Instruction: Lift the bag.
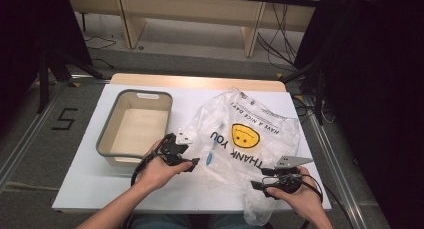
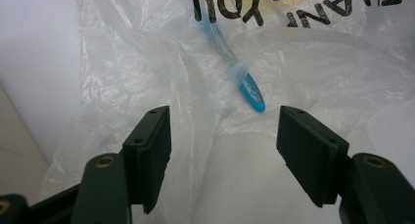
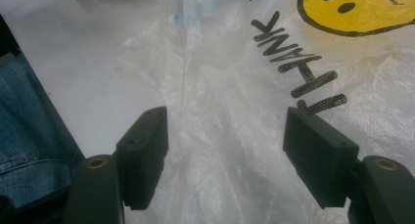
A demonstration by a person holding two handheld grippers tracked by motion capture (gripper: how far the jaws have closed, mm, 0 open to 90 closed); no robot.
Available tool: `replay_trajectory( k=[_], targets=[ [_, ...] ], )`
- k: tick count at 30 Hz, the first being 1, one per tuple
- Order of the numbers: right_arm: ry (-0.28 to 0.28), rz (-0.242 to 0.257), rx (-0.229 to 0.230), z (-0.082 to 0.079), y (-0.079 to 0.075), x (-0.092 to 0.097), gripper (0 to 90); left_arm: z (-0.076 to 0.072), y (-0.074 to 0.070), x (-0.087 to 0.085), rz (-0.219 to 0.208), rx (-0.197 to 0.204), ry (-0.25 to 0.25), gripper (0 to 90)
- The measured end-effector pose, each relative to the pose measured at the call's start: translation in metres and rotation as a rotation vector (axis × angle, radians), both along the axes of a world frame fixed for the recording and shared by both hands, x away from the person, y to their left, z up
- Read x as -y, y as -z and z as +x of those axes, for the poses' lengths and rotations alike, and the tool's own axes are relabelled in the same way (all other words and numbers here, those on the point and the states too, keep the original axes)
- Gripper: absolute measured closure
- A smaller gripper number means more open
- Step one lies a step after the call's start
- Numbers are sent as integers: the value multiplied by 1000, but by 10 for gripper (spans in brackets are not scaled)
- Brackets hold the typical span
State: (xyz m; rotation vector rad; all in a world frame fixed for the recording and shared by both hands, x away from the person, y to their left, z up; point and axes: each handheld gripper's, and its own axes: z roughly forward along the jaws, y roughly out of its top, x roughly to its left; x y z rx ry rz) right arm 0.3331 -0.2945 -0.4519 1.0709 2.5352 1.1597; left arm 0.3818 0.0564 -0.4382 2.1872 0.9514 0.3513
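A clear plastic bag (image 1: 250, 134) with a yellow smiley and "THANK YOU" print lies crumpled on the white table (image 1: 90, 179). A blue toothbrush (image 1: 210, 151) lies inside it near its left side. My left gripper (image 1: 193, 162) is at the bag's left edge, pointing right. In the left gripper view its jaws (image 2: 222, 121) stand wide apart over loose bag film (image 2: 318, 62), with the toothbrush (image 2: 247, 84) just beyond them. My right gripper (image 1: 257, 184) is at the bag's near right corner. Its jaws (image 3: 225, 121) are open above the bag (image 3: 235, 111), pressing on nothing.
A grey-rimmed, empty bin (image 1: 112, 119) stands on the table to the left of the bag. Part of the bag hangs over the table's near edge between my hands. Denim-clad legs (image 3: 24, 150) are close below that edge. Floor and wooden furniture lie beyond the table.
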Motion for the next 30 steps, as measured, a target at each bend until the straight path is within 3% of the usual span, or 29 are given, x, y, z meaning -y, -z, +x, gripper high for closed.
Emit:
replay_trajectory(
  k=[17, 24, 27, 30],
  targets=[
    [-54, -77, -47, -3, 0, -7, 325, 3, -7, -2, -19, 1, -12, 379],
    [-93, -138, -91, -6, 4, -12, 320, 8, -4, 6, 11, -11, -1, 374],
    [-108, -158, -104, -6, 7, -13, 306, 10, 2, 10, 35, -34, 12, 366],
    [-125, -189, -102, -6, 9, -15, 288, 12, 7, 15, 55, -44, 16, 368]
  ],
)
